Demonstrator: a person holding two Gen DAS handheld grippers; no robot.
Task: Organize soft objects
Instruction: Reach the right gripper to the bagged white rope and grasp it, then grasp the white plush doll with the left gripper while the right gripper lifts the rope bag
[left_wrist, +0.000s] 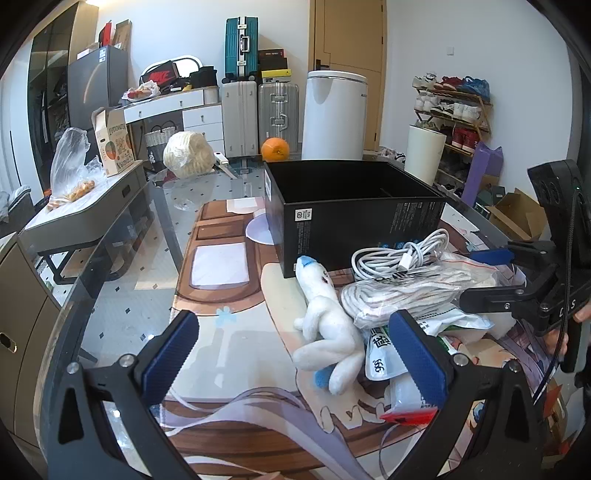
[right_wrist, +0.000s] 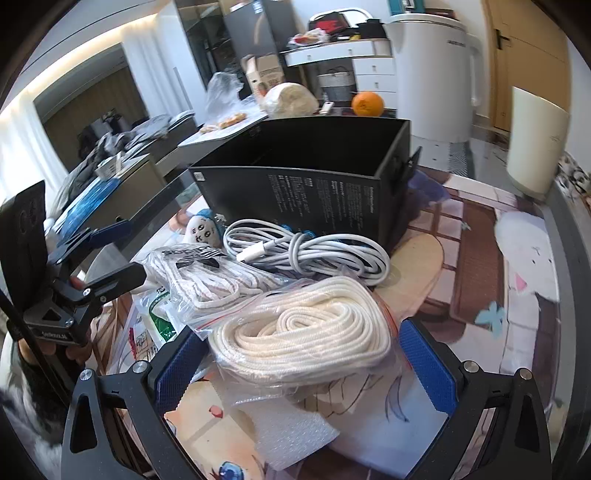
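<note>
A white plush toy (left_wrist: 325, 321) with blue tips lies on the printed mat, in front of an open black box (left_wrist: 354, 206). My left gripper (left_wrist: 295, 354) is open, with the plush between its jaws near the right pad. My right gripper (right_wrist: 303, 362) is open around a bagged coil of white rope (right_wrist: 303, 336). Behind that lie a second bagged rope (right_wrist: 207, 273) and a white charging cable (right_wrist: 306, 251). The black box (right_wrist: 306, 177) stands beyond them. The plush's face (right_wrist: 201, 230) peeks out beside the box. The right gripper also shows in the left wrist view (left_wrist: 480, 277).
An orange (left_wrist: 275, 149) and a bagged round bundle (left_wrist: 188, 155) sit at the table's far edge. Small packets (left_wrist: 380, 350) lie by the plush. A bubble-wrap piece (right_wrist: 288, 435) lies near the right gripper. A side table (left_wrist: 92, 206) with bags stands left.
</note>
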